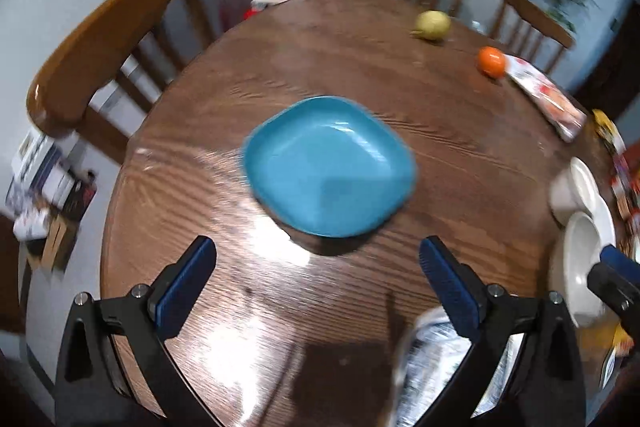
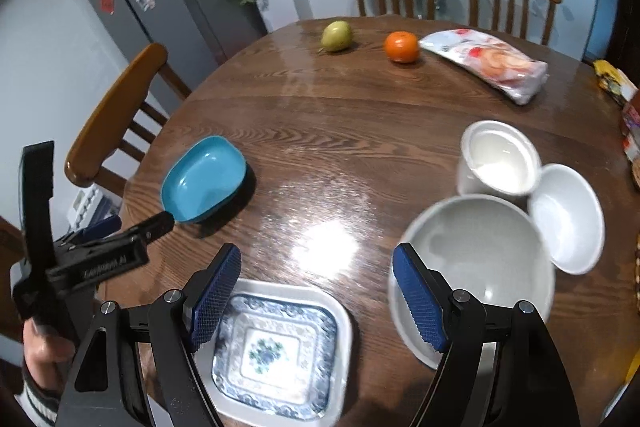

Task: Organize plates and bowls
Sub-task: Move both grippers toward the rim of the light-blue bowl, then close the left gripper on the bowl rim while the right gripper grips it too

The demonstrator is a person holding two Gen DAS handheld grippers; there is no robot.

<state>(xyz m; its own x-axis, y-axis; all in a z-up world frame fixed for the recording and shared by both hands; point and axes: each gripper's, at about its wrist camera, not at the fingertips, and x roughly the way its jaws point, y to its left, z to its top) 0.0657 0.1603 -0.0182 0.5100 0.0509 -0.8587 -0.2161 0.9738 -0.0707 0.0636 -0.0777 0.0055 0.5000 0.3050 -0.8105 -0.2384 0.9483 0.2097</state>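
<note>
Fingers of left gripper point(image 1: 318, 267) and right gripper point(image 2: 316, 291) are spread wide, nothing held. Blue plate point(image 1: 330, 167) is seen flat on table point(image 1: 360, 47), just ahead of left gripper, long axis approx. diagonal; white bowls point(image 2: 476, 259) sit well right of it.

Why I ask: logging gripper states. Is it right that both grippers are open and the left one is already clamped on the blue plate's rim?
Not quite. The left gripper is open, but not clamped: the left wrist view shows the blue plate lying ahead of its fingertips. The right gripper is open too.
</note>
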